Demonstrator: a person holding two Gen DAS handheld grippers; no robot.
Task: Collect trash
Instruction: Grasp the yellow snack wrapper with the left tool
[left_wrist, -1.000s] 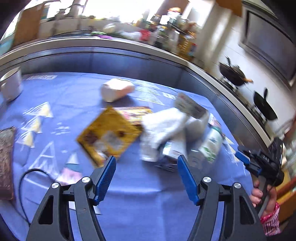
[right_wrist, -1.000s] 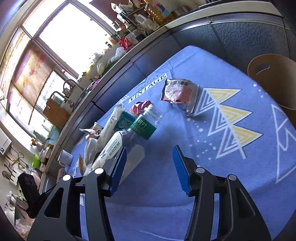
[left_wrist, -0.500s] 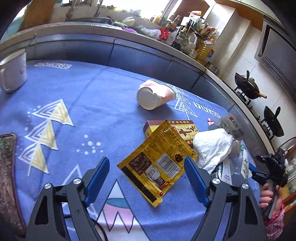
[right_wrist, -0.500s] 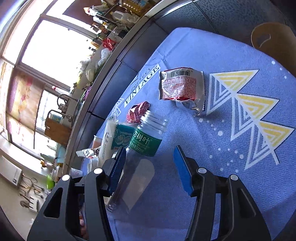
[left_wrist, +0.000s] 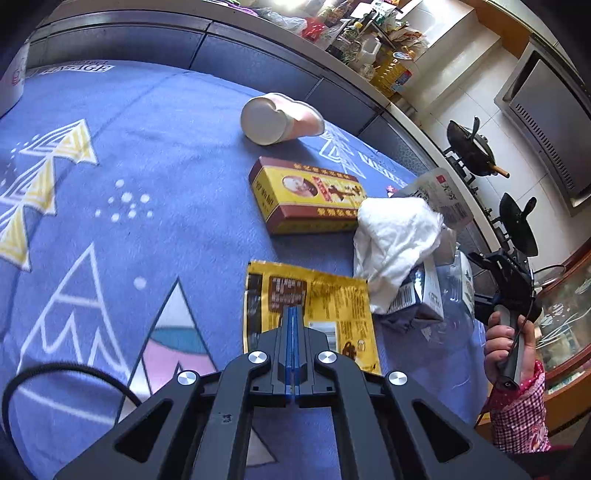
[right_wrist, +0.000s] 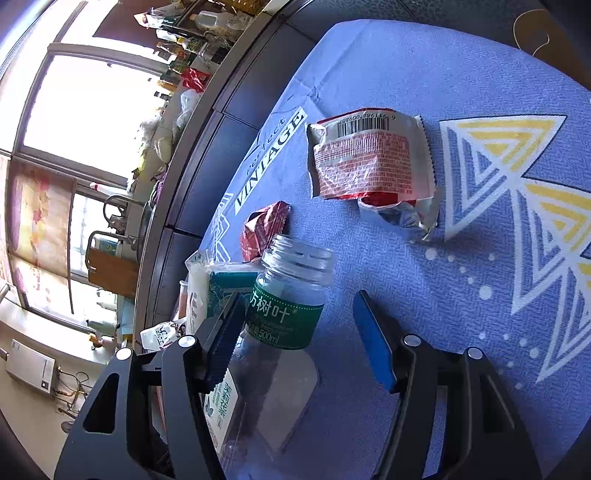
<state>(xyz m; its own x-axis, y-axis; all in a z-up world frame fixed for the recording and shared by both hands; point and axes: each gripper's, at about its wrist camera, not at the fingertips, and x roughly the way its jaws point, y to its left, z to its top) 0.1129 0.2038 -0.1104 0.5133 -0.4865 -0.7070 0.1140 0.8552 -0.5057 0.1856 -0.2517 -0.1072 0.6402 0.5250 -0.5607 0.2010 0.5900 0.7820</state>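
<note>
My left gripper (left_wrist: 291, 314) points down at a flat yellow snack wrapper (left_wrist: 332, 295) on the blue tablecloth (left_wrist: 147, 229). Its jaws are closing and the blue pads meet on the wrapper's middle. In the right wrist view my right gripper (right_wrist: 299, 314) stands open and is opening further. An uncapped clear plastic bottle (right_wrist: 295, 258) with a green label lies between its fingers; the left pad is close beside the label and the right pad stands apart from it. The same right gripper (left_wrist: 506, 280) shows at the far right of the left wrist view, held by a hand.
A yellow-brown box (left_wrist: 306, 199), a crumpled white tissue (left_wrist: 395, 243), a tipped pink cup (left_wrist: 280, 118) and a small carton (left_wrist: 424, 299) lie near the wrapper. Beyond the bottle are a red-and-silver packet (right_wrist: 369, 162) and a small red wrapper (right_wrist: 262, 229). A black cable (left_wrist: 55, 373) curves at the lower left.
The left gripper dropped onto the yellow wrapper and went from wide open to shut; the wrapper now lies clear of the box. The right gripper slid forward around the bottle and rolled.
</note>
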